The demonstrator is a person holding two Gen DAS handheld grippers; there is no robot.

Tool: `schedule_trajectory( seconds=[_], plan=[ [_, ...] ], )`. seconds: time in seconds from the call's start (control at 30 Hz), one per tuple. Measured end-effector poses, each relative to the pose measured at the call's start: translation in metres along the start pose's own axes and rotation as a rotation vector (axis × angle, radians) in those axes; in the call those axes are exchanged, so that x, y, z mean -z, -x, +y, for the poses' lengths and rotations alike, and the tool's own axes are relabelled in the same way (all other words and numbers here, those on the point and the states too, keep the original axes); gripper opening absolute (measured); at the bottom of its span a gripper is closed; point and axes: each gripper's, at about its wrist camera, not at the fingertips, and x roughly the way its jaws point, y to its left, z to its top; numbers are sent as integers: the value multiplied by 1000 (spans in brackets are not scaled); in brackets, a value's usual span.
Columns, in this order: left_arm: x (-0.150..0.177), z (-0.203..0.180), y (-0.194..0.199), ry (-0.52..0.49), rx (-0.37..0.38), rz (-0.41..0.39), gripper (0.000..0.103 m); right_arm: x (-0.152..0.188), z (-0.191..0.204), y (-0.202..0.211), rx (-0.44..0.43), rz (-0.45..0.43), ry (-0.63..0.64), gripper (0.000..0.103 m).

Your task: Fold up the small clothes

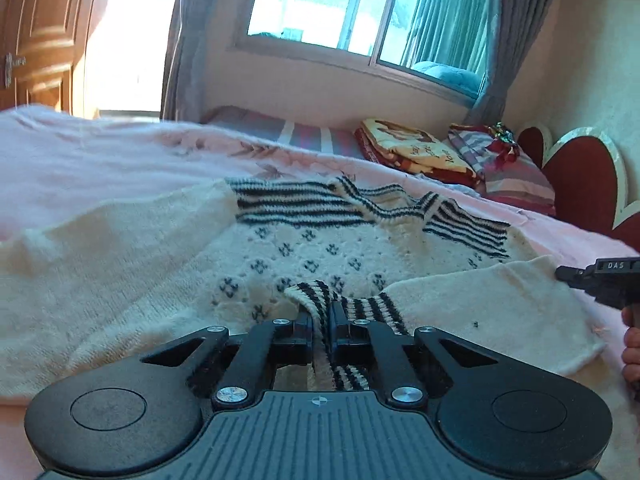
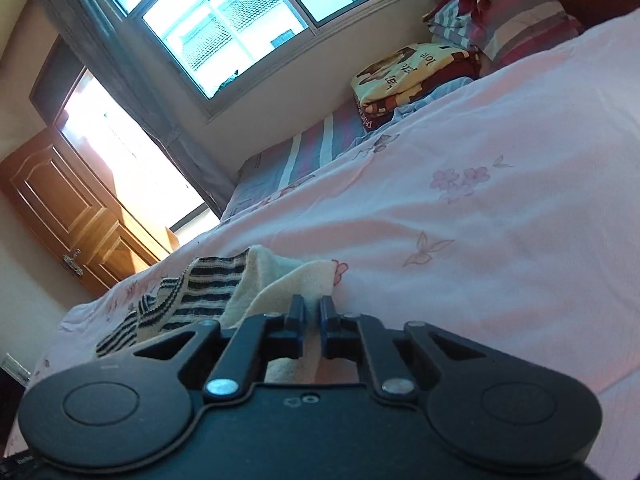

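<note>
A pink floral bedsheet (image 2: 480, 216) covers the bed. At its far side lie a folded cartoon-print blanket (image 1: 416, 150) and, just beside it, a striped pillow (image 1: 508, 174) against a red headboard (image 1: 576, 176). Above them is a sliding window (image 1: 360, 12) flanked by grey curtains (image 1: 500, 48). A brown wooden door (image 2: 68, 208) stands beside a sunlit opening.

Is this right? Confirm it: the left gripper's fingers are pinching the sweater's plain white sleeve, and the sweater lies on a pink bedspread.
Not quite. The left gripper is pinching the black-and-white striped edge of the sweater, not a plain white sleeve, as the left wrist view shows. The sweater does lie on the pink bedspread.
</note>
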Motion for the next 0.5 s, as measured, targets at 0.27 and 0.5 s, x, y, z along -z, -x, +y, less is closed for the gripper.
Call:
schedule_trajectory(
  seconds=[0.27, 0.5],
  plan=[
    [-14, 2, 19, -38, -190, -100, 48, -9, 16, 15, 34, -71, 99, 18],
    [-10, -43, -28, -187, 0, 104, 57, -9, 32, -31, 73, 32, 241, 9]
  ],
)
